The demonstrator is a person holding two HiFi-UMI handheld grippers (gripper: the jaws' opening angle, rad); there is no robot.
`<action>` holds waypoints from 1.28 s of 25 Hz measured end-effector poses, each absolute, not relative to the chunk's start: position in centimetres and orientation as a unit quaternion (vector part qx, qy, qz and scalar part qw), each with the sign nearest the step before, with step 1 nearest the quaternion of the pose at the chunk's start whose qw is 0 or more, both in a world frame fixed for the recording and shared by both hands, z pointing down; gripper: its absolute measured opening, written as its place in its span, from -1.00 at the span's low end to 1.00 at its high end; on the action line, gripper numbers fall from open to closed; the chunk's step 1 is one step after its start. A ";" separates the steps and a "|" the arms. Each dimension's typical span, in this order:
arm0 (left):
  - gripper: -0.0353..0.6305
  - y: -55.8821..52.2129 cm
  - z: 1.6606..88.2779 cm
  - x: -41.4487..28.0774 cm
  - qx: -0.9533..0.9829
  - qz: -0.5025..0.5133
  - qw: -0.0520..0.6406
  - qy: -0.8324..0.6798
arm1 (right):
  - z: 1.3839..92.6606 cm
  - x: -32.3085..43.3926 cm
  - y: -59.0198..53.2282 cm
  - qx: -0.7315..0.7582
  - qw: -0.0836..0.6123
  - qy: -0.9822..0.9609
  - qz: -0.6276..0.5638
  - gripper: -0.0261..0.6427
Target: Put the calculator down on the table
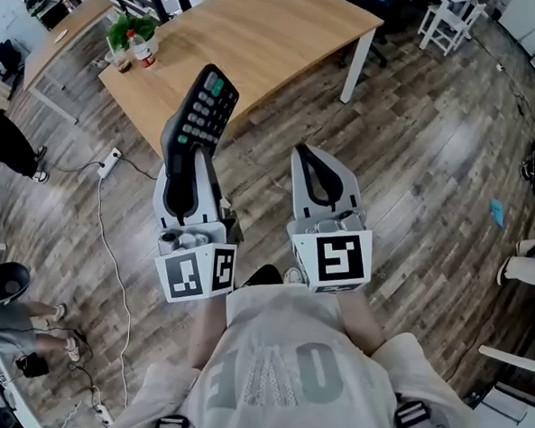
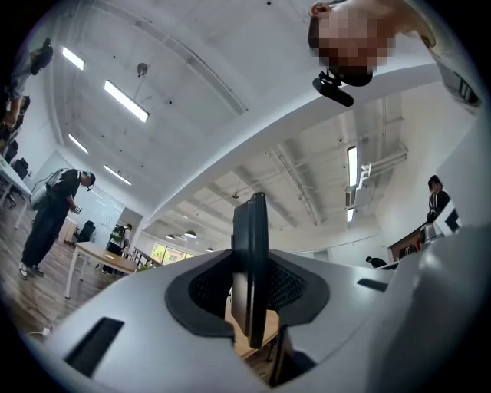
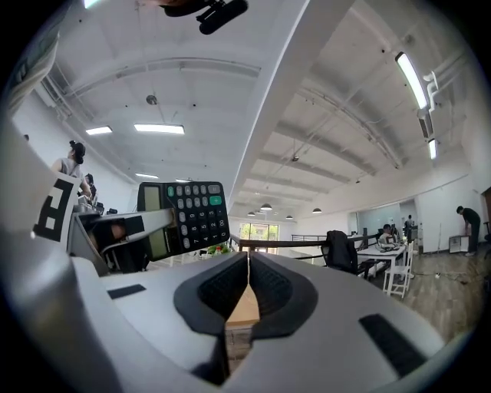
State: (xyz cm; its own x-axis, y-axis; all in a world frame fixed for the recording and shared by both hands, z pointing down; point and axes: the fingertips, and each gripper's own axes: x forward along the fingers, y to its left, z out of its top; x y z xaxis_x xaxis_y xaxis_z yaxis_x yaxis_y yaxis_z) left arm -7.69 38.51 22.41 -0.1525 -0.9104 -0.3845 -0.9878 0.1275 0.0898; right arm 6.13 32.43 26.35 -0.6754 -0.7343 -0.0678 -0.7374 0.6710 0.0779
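Left gripper (image 1: 183,149): pale grey moulded shell with two long tapering jaws, their inner edges lined in black.
Right gripper (image 1: 305,155): the same grey shell and black lining, with dark rectangular slots sunk into its shoulders.
Pads (image 3: 222,288): black and finely ribbed, set in a rounded black throat.
Left marker cube (image 1: 196,275): white faces, each printed with a black square pattern.
Right marker cube (image 1: 333,258): white, with a bold black square marker on the top face.
Shirt (image 1: 276,372): loose, off-white, short-sleeved, with large grey block letters across the chest.
Harness buckles (image 1: 409,413): black clips on grey webbing, one at each side of the torso.
Head camera (image 2: 334,88): small, black, rounded.
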 end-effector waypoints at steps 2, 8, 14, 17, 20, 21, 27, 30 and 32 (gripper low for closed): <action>-0.57 38.2 22.7 -6.8 -0.637 0.159 0.124 0.744 | 26.6 6.9 32.0 -0.402 0.015 0.914 0.053 -0.86; -0.57 37.0 22.8 -5.7 -0.632 0.153 0.128 0.749 | 26.9 8.5 30.7 -0.392 0.017 0.918 0.057 -0.86; -0.57 35.2 22.5 -5.1 -0.634 0.156 0.136 0.745 | 28.2 9.9 28.9 -0.402 0.010 0.914 0.047 -0.86; -0.57 34.0 23.1 -5.1 -0.639 0.152 0.142 0.741 | 29.1 10.0 27.6 -0.407 0.015 0.912 0.042 -0.86; -0.57 32.1 24.4 -5.6 -0.644 0.146 0.137 0.738 | 30.3 9.1 25.6 -0.411 0.013 0.911 0.028 -0.86; -0.57 31.4 24.7 -5.9 -0.645 0.147 0.136 0.737 | 30.5 8.6 24.8 -0.410 0.014 0.912 0.028 -0.86; -0.57 26.7 24.7 -8.1 -0.649 0.158 0.128 0.733 | 30.2 5.5 19.5 -0.400 0.015 0.916 0.029 -0.86; -0.57 23.7 24.6 -10.2 -0.645 0.170 0.118 0.736 | 29.4 3.4 16.3 -0.396 0.017 0.917 0.038 -0.86; -0.57 21.4 24.6 -11.8 -0.642 0.180 0.106 0.737 | 29.0 1.9 14.2 -0.393 0.011 0.919 0.045 -0.86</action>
State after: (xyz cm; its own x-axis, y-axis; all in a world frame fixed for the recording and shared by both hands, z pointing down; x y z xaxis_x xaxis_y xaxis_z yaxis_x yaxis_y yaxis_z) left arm -11.78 21.44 24.65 -0.1522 -0.9092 -0.3877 -0.9855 0.1100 0.1290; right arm 1.94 14.15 29.03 -0.6914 -0.7202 -0.0561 -0.7223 0.6876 0.0739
